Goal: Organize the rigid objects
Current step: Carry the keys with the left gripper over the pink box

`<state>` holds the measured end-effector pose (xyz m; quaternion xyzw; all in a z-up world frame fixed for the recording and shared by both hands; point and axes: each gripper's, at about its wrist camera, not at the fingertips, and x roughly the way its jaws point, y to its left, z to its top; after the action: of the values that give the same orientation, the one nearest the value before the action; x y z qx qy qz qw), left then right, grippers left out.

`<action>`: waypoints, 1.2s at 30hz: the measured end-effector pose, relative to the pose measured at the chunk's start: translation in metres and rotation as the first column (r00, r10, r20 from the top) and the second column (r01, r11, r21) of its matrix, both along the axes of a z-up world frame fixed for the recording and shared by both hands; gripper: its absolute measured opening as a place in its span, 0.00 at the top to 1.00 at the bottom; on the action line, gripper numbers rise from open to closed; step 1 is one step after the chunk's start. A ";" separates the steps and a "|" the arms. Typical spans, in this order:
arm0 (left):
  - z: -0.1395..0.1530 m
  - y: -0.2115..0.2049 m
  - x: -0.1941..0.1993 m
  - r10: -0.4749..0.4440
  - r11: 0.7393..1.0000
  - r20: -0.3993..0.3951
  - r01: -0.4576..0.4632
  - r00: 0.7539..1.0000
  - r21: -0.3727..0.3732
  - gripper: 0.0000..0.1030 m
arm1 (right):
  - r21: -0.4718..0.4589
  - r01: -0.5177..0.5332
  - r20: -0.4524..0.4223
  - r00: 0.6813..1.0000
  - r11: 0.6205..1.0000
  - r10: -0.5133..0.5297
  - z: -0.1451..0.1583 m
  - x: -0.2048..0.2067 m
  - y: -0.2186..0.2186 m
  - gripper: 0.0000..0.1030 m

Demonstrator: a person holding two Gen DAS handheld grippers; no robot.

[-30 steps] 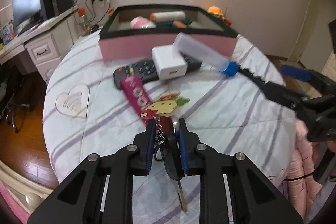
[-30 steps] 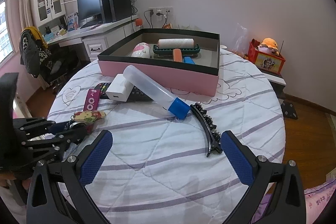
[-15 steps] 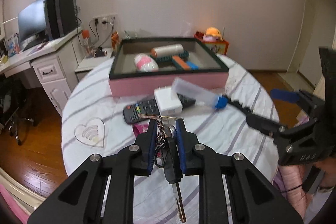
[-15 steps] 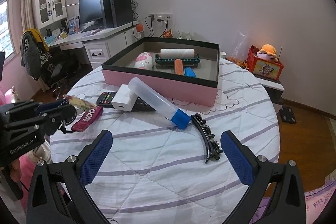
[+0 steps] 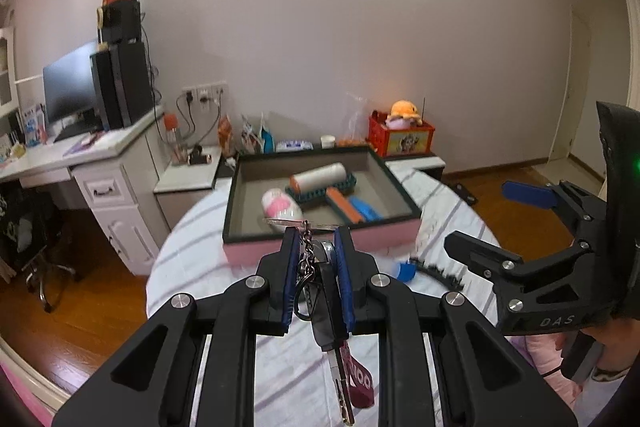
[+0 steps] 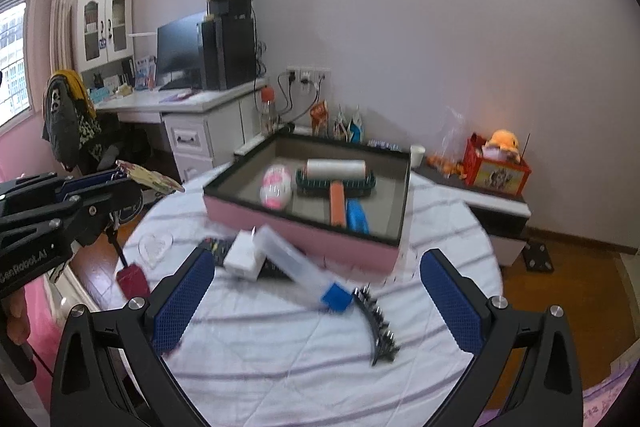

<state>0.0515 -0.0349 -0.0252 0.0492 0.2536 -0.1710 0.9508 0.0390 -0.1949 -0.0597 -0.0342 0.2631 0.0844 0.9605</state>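
My left gripper is shut on a key bunch with a black car key, a chain, a flat charm and a maroon strap. It holds the bunch in the air, in front of the pink box. The left gripper also shows in the right wrist view. The box holds a pink-white item, a lint roller, an orange bar and a blue bar. My right gripper is open and empty above the table, near a clear tube with a blue cap.
On the round striped table lie a white charger, a black remote under it, a black hair clip and a clear heart coaster. A desk with a monitor stands at the left. A red toy box is behind.
My left gripper lifted the key bunch off the table and raised it toward the box. Both views rose and tilted up; the right gripper stayed open.
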 end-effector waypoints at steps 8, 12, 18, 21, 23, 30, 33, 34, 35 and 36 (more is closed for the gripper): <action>0.022 -0.013 0.013 -0.003 1.000 0.042 0.001 0.999 0.027 0.83 | -0.011 -0.004 0.055 0.998 1.000 0.005 0.029 0.018 0.002 0.00; 0.029 -0.017 0.030 0.002 0.999 0.050 -0.005 0.999 0.043 0.83 | -0.014 -0.018 0.069 0.997 1.000 0.019 0.036 0.033 0.004 0.00; 0.032 -0.024 0.060 0.003 0.998 0.048 -0.006 0.999 0.063 0.83 | -0.013 -0.022 0.064 0.998 1.000 0.023 0.035 0.062 0.001 0.00; 0.033 -0.028 0.078 0.003 0.997 0.043 -0.006 0.999 0.071 0.83 | -0.012 -0.020 0.057 0.998 1.000 0.021 0.035 0.080 0.000 0.00; 0.033 -0.030 0.090 0.005 0.997 0.043 -0.008 0.999 0.075 0.83 | -0.004 -0.019 0.051 0.999 1.000 0.019 0.033 0.093 -0.001 0.00; 0.033 -0.033 0.141 0.023 0.996 0.031 -0.025 0.999 0.087 0.83 | -0.018 -0.023 0.041 0.999 1.000 0.024 0.028 0.137 0.002 0.00; 0.024 -0.032 0.165 0.035 0.995 0.008 -0.036 0.999 0.097 0.83 | -0.026 -0.020 0.033 0.999 0.999 0.021 0.024 0.155 0.001 0.00; 0.021 -0.032 0.171 0.035 0.994 -0.003 -0.034 0.999 0.100 0.83 | -0.027 -0.021 0.026 0.999 0.999 0.022 0.022 0.160 0.000 0.00; 0.018 -0.033 0.178 0.037 0.994 -0.012 -0.035 0.999 0.102 0.83 | -0.030 -0.021 0.021 1.000 0.999 0.021 0.019 0.165 0.000 0.00; 0.014 -0.033 0.184 0.039 0.994 -0.019 -0.037 0.999 0.105 0.83 | -0.032 -0.020 0.017 1.000 0.999 0.020 0.018 0.170 0.001 0.00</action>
<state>0.2352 -0.0680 -0.0107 0.0924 0.2733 -0.1397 0.9472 0.2086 -0.1944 -0.0415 -0.0530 0.2557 0.0895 0.9612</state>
